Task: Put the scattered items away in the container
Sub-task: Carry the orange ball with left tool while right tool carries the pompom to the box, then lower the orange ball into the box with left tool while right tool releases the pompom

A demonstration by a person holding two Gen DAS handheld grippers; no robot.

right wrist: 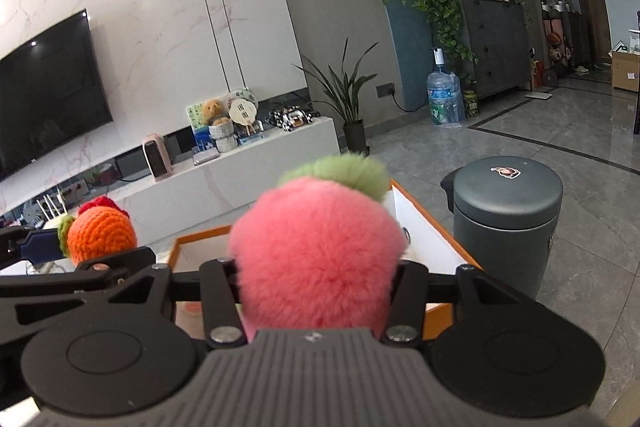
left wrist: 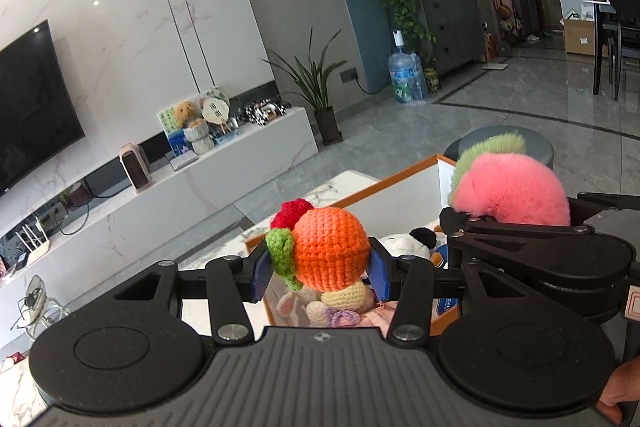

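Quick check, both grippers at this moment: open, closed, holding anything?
Left gripper: closed on the orange crocheted doll.
Right gripper: closed on the pink fluffy peach toy, above the orange-rimmed box.

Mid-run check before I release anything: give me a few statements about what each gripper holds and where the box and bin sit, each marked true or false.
1. The left gripper is shut on the orange crocheted doll with a red and green top. True.
2. The right gripper is open with nothing in it. False: it is shut on the fluffy pink plush ball with a green tuft.
3. The orange-rimmed white cardboard box already holds some soft toys. True: a few show below the left gripper.
4. The dark grey cylindrical bin stands inside the box. False: it stands on the floor beside it.
5. Both held toys are above the box rather than resting in it. True.
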